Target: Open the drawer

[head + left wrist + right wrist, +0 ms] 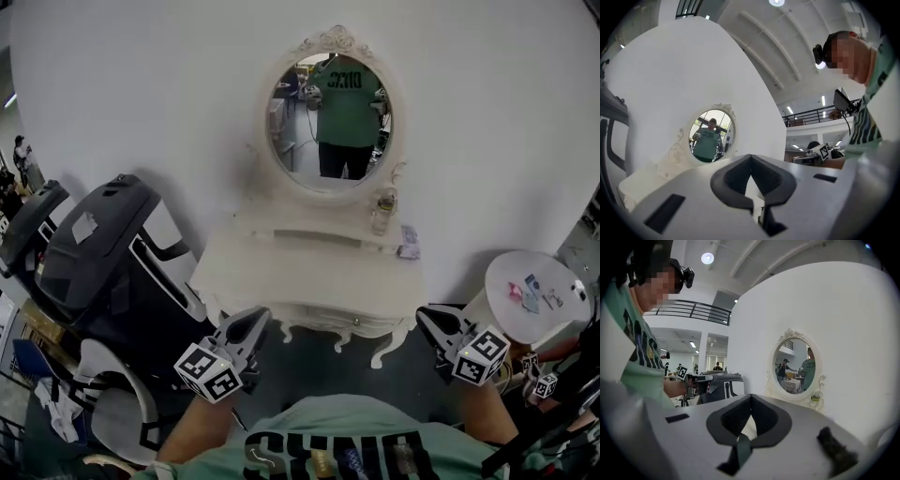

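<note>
The white dressing table (309, 274) stands against the wall under an oval mirror (333, 117). Its drawer (323, 317) in the front apron is closed and has a small knob (354, 322). My left gripper (251, 326) hovers off the table's front left corner, jaws shut on nothing. My right gripper (429, 322) hangs off the front right corner with its jaws together and nothing held. Neither touches the table. In the left gripper view the shut gripper (750, 157) faces the mirror (711, 136). In the right gripper view the gripper (750, 397) also faces the mirror (796, 366).
A black massage chair (103, 253) stands close on the left. A round white side table (539, 295) with small items stands on the right. A bottle (382, 211) and a small box (409, 246) sit on the dressing table's back shelf. Dark floor lies between me and the drawer.
</note>
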